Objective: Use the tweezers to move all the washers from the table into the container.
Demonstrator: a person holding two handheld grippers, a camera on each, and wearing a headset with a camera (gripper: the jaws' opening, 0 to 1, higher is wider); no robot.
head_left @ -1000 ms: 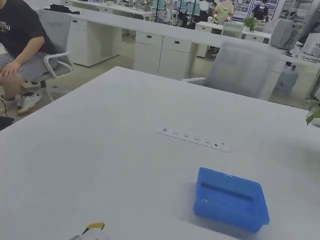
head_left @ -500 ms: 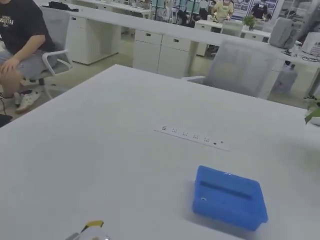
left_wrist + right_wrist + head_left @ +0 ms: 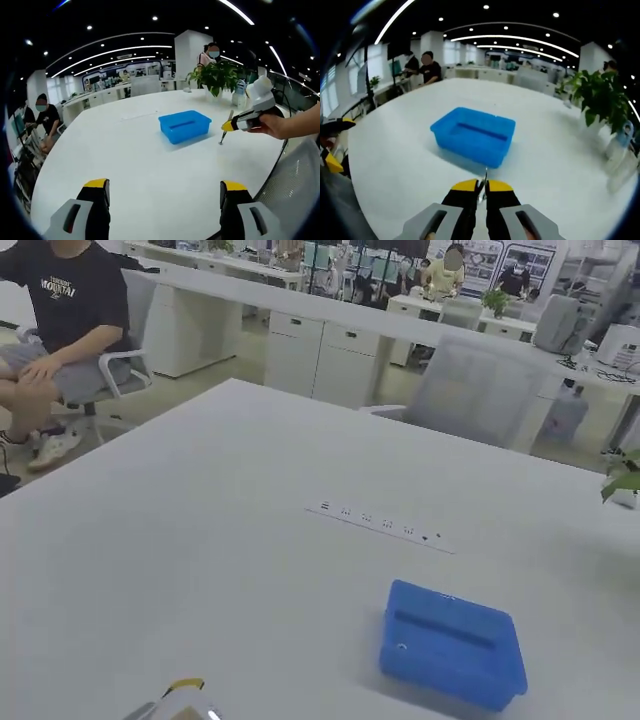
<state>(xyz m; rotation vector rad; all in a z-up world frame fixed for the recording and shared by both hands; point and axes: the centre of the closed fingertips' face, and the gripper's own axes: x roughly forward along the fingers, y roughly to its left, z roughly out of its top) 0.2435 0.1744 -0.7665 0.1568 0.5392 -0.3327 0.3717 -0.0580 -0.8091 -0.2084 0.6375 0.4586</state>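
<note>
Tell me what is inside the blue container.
Inside the blue container, the visible floor looks bare in the right gripper view; its near wall hides the rest. In the head view, a pale spot at its left end is unidentifiable.

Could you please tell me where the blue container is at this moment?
The blue container sits on the white table, lower right in the head view, nearer than the socket strip and ahead of the right gripper.
</note>
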